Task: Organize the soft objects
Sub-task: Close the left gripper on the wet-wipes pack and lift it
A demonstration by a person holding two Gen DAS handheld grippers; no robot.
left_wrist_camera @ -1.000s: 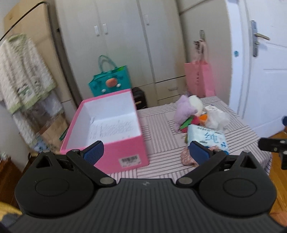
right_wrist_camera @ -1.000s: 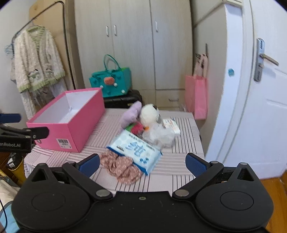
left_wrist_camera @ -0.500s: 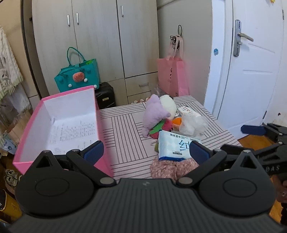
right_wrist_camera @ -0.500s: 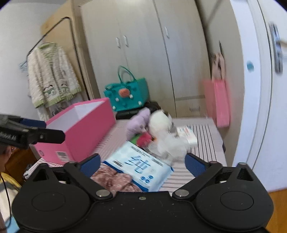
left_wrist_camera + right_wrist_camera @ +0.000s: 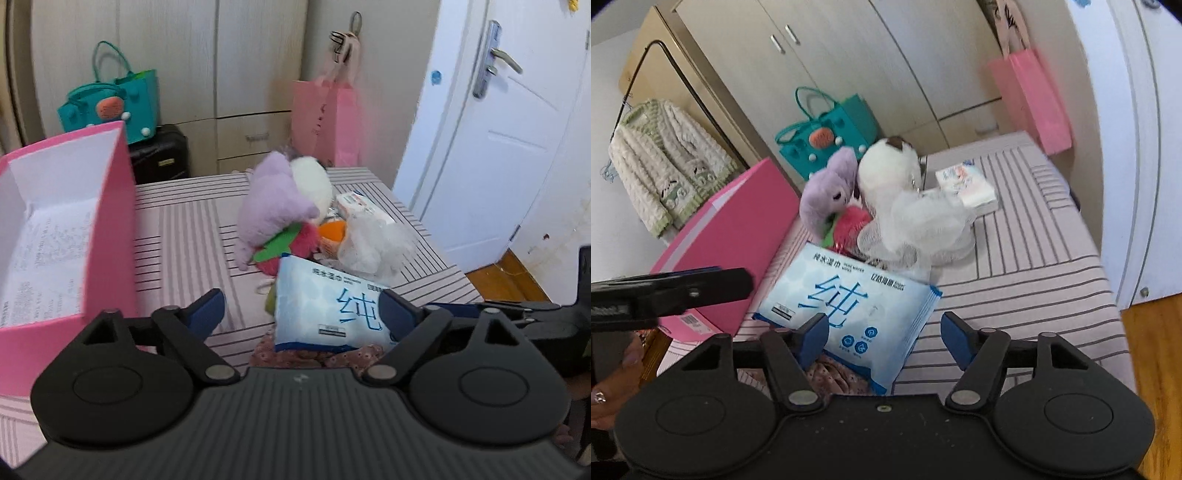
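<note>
A blue-and-white wet-wipes pack (image 5: 325, 306) (image 5: 849, 295) lies on a floral cloth (image 5: 295, 356) (image 5: 831, 373) at the near edge of the striped table (image 5: 184, 229). My left gripper (image 5: 301, 314) hovers just before the pack with jaws closing, pads clear of it. My right gripper (image 5: 884, 338) is also closing over the pack's near corner without pressing it. Behind the pack lie a purple plush (image 5: 273, 206) (image 5: 827, 188), a white plush (image 5: 314, 181) (image 5: 886, 170), a red plush (image 5: 853, 221) and a white mesh pouf (image 5: 373, 240) (image 5: 923, 225). An open pink box (image 5: 110, 221) (image 5: 738, 229) stands on the left.
A small tissue pack (image 5: 967, 184) lies at the table's far right. Past the table are a teal bag (image 5: 110, 103) on a black suitcase (image 5: 159, 155), a hanging pink bag (image 5: 325, 122), wardrobes and a white door (image 5: 498, 147). A cardigan (image 5: 665, 173) hangs on a rack.
Both grippers have dropped and closed in on the pile, so the wipes pack now fills the space between the fingers. Both pairs of jaws have narrowed.
</note>
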